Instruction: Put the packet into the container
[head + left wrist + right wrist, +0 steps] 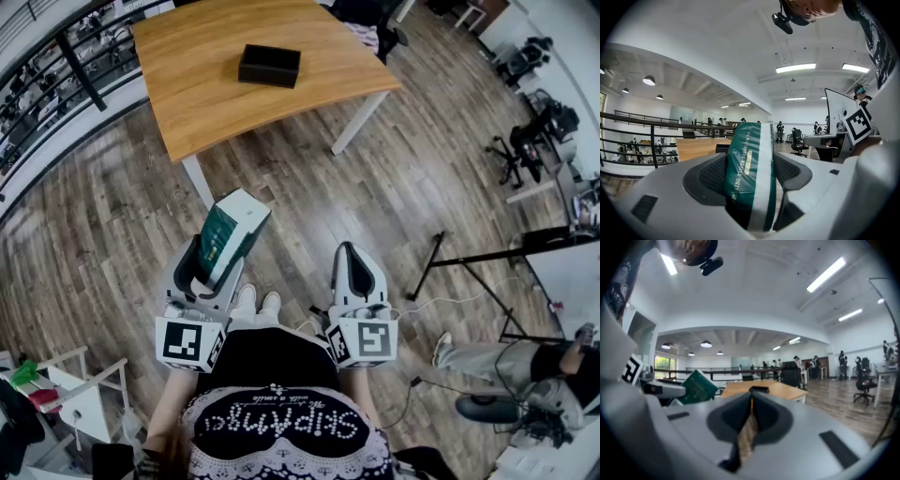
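At twelve o'clock from us, across the wooden floor (112, 234), stands the worktop (187, 84) with the black container (269, 65) resting near its middle. We hold the left claw (214, 272) clenched on the green and white packet (230, 230), its jaws pressing the flat sides, so the packet stands on edge and sticks out past the tips toward the worktop. At three o'clock of it, near by, is the right claw (356, 267), jaws closed together on nothing. The packet is well apart from the container.
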A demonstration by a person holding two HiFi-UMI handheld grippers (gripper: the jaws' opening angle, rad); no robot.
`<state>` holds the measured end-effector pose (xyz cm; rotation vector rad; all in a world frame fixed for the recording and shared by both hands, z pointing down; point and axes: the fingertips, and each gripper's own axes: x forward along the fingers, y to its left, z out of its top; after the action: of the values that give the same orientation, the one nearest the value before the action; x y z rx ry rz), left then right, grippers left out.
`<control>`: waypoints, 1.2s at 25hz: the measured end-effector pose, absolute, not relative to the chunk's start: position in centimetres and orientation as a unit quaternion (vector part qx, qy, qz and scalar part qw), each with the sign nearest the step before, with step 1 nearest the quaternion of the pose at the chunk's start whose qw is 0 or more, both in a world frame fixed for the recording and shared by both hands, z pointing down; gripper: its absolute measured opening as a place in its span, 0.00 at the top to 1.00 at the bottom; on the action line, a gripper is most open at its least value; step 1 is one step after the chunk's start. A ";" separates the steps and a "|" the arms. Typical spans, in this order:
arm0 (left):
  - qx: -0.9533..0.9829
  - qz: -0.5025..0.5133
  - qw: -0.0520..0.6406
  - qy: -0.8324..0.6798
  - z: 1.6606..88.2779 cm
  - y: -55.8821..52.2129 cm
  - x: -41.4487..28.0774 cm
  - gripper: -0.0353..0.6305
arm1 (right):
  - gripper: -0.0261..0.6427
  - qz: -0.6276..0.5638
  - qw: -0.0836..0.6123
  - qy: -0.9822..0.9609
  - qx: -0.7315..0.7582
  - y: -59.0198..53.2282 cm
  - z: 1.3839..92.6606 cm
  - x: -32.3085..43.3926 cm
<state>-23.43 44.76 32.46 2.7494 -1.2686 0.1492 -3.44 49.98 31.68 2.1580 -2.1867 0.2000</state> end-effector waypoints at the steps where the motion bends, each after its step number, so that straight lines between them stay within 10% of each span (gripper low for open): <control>1: 0.906 0.049 0.055 -0.417 32.5 44.9 -23.4 0.44 | 0.91 0.065 0.032 -0.710 0.700 50.1 31.7 -3.4; 30: 0.895 0.008 0.053 -0.443 31.8 45.8 -22.6 0.44 | 0.91 0.057 0.003 -0.708 0.704 52.7 32.5 0.8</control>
<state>-22.56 45.84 31.82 2.7205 -1.3469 0.0250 0.78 52.74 32.52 2.2086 -2.2187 0.1772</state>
